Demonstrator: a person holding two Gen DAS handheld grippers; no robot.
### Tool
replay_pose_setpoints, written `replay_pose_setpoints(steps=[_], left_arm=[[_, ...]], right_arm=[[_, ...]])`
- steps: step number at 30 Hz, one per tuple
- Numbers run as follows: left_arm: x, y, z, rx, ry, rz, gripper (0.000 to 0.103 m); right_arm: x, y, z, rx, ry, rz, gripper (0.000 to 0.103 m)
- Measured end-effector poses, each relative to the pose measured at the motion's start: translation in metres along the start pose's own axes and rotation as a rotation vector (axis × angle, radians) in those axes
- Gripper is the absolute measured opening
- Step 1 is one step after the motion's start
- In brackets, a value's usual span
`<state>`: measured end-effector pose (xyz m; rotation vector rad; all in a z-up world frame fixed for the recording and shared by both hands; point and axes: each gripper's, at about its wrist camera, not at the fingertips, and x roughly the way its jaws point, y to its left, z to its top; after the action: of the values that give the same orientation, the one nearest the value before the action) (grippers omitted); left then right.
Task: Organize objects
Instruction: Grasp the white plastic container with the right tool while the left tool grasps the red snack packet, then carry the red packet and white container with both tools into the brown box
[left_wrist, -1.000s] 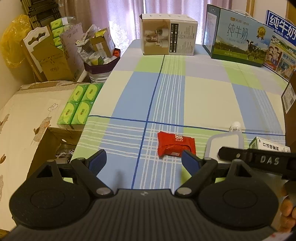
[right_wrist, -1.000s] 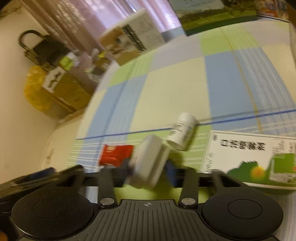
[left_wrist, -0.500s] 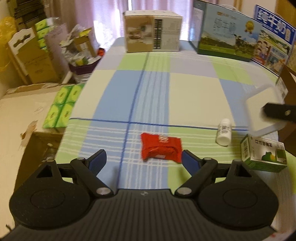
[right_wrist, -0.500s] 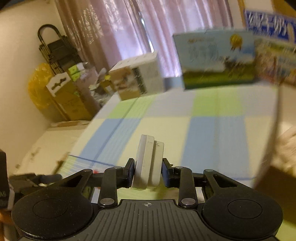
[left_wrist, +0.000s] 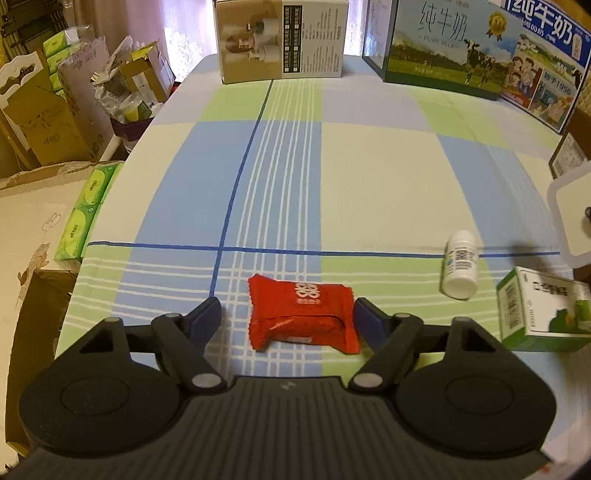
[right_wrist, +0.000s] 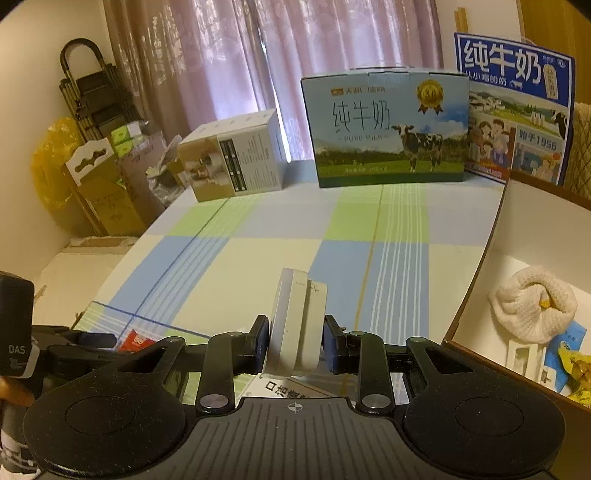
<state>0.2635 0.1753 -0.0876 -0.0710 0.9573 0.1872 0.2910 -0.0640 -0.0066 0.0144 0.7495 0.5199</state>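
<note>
My left gripper (left_wrist: 288, 317) is open, its fingers on either side of a red snack packet (left_wrist: 301, 312) lying flat on the checked tablecloth (left_wrist: 369, 177). To its right lie a small white bottle (left_wrist: 460, 264) on its side and a green-and-white medicine box (left_wrist: 543, 308). My right gripper (right_wrist: 295, 341) is shut on a white plastic case (right_wrist: 297, 319), held on edge above the table; the same white plastic case (left_wrist: 572, 214) shows at the right edge of the left wrist view. A brown cardboard box (right_wrist: 517, 280) to the right holds a rolled white cloth (right_wrist: 532, 302) and other small items.
At the table's far end stand a beige carton (left_wrist: 280, 37), a milk carton (left_wrist: 443, 48) and a blue milk box (right_wrist: 517, 107). Cardboard boxes (left_wrist: 44, 122) and green tissue packs (left_wrist: 86, 214) crowd the floor on the left. A person's fingers (right_wrist: 14, 393) hold the left gripper.
The right gripper lifted the white case off the table and carried it right, toward the brown box. The left gripper moved forward until its fingers flank the red packet.
</note>
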Motion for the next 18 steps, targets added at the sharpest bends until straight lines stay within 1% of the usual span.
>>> replay_pose_setpoints(steps=[1, 3, 4, 6, 9, 12, 15, 18], left_arm=[[0.001, 0.000, -0.001, 0.004, 0.001, -0.001, 0.074], [0.002, -0.001, -0.001, 0.011, 0.003, -0.014, 0.064], [0.001, -0.002, -0.002, 0.016, -0.001, -0.020, 0.061], [-0.002, -0.004, -0.003, 0.037, -0.010, -0.037, 0.044], [-0.006, -0.008, -0.003, 0.053, -0.016, -0.038, 0.035], [-0.010, -0.006, -0.003, 0.048, -0.028, -0.023, 0.034], [-0.017, 0.002, -0.002, 0.003, -0.038, -0.017, 0.034], [-0.030, 0.008, 0.001, -0.032, -0.069, -0.018, 0.034]], right_arm=[[0.001, -0.001, 0.000, -0.001, 0.002, -0.002, 0.027], [0.004, -0.003, 0.000, -0.007, 0.005, -0.008, 0.027], [0.005, -0.004, 0.000, -0.008, 0.005, -0.012, 0.027], [0.006, -0.005, 0.001, -0.012, 0.008, -0.017, 0.027], [0.007, -0.005, 0.000, -0.019, 0.010, -0.020, 0.027], [0.006, -0.006, -0.001, -0.028, 0.007, -0.025, 0.027], [0.004, -0.005, 0.001, -0.029, -0.001, -0.023, 0.027], [0.000, -0.004, 0.003, -0.031, -0.014, -0.017, 0.027]])
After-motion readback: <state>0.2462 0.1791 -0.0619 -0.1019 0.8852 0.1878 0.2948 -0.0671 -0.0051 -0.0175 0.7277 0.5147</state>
